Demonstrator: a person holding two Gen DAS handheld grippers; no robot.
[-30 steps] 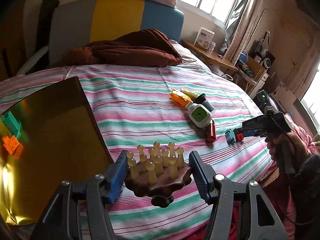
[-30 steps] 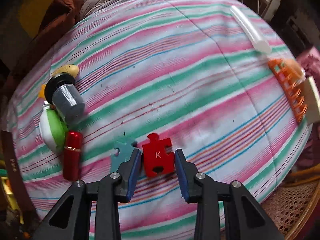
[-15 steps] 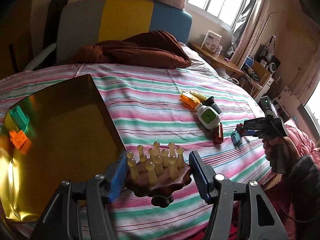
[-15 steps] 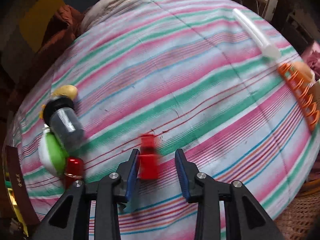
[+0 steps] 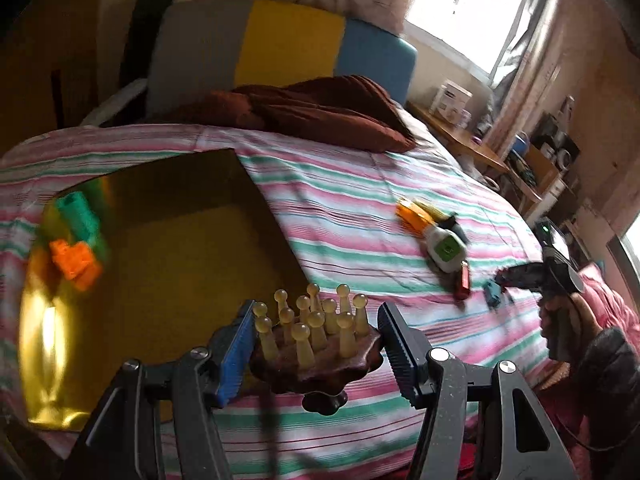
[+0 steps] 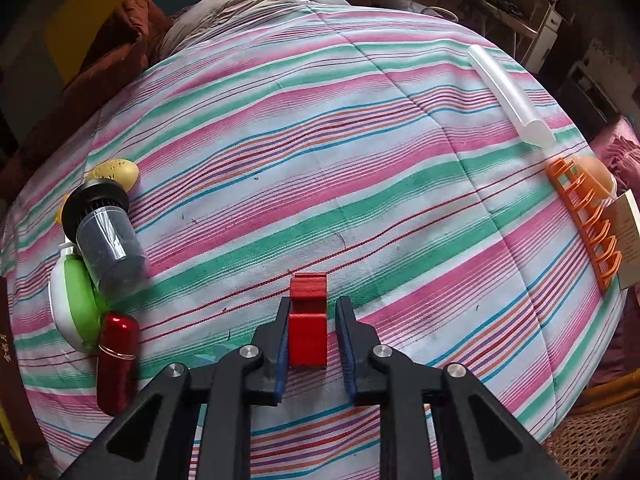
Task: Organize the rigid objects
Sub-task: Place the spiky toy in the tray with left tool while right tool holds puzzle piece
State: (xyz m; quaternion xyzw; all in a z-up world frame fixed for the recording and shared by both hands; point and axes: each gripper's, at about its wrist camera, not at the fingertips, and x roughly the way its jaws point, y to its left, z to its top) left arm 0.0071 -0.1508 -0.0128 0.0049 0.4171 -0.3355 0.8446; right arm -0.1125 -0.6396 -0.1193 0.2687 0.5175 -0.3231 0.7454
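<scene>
Right gripper (image 6: 313,334) fingers closing on upright red puzzle piece (image 6: 308,320), long axis toward 12 o'clock; left gripper (image 5: 316,346) pinches peg massager (image 5: 316,344).

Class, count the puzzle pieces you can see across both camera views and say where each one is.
2. A red puzzle piece stands on edge between the closing right gripper jaws; a blue puzzle piece lies on the bedspread beside it. Others may be hidden.

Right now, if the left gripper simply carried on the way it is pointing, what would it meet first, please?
The left gripper is clamped on the wooden peg massager. Straight ahead and downward lies the striped bedspread, beside the gold box's right edge. It would probably touch bedspread first, though depth is hard to judge.
</scene>
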